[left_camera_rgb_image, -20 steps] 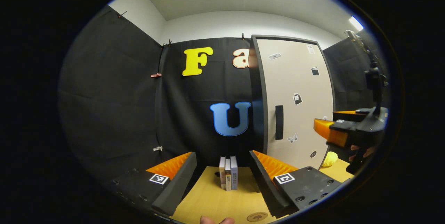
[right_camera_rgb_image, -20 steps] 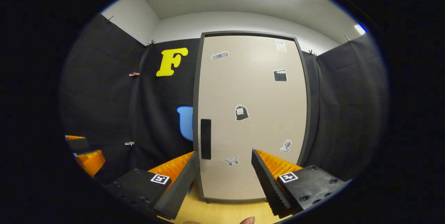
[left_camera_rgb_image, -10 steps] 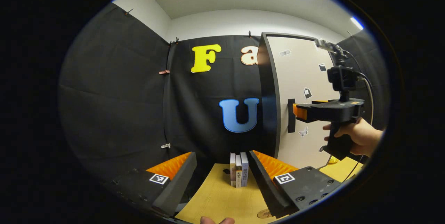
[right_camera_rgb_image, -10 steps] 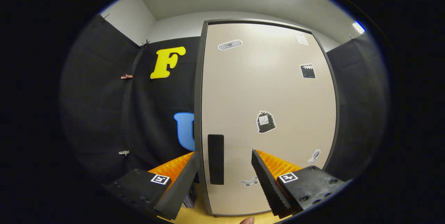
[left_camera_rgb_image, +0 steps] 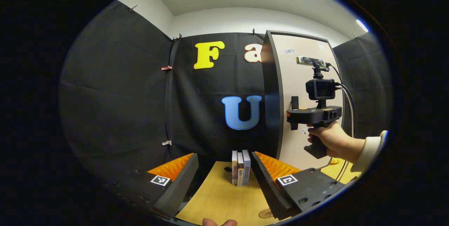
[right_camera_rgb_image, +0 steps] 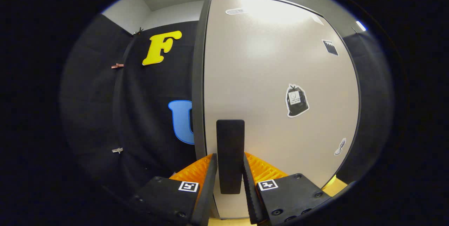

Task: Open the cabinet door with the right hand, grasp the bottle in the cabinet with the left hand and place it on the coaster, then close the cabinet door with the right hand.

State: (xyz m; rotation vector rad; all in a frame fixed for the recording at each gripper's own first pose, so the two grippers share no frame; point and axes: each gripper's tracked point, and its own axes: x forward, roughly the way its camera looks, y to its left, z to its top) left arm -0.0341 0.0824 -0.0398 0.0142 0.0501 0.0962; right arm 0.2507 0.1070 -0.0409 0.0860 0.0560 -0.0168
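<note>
The tall cabinet's beige door point(right_camera_rgb_image: 273, 61) is closed, and what is inside is hidden. My right gripper point(right_camera_rgb_image: 228, 157) is shut on the door's black vertical handle point(right_camera_rgb_image: 229, 141), one finger pressing each side. In the left gripper view the same door point(left_camera_rgb_image: 291, 145) stands at the right, where a hand point(left_camera_rgb_image: 329, 140) holds the right gripper point(left_camera_rgb_image: 293, 115) against the handle point(left_camera_rgb_image: 294, 102). My left gripper point(left_camera_rgb_image: 224, 155) hangs open over the wooden table point(left_camera_rgb_image: 224, 198) with nothing between its fingers. A round coaster point(left_camera_rgb_image: 265, 214) lies on the table by its right finger.
Three books point(left_camera_rgb_image: 240, 171) stand upright at the table's back, left of the cabinet's foot. A small yellow object point(left_camera_rgb_image: 335, 161) sits near the cabinet's base on the right. Black cloth walls close the booth behind and to the left.
The right gripper moved forward to the cabinet door and shut its fingers around the black handle. The left gripper shifted only slightly and stays open.
</note>
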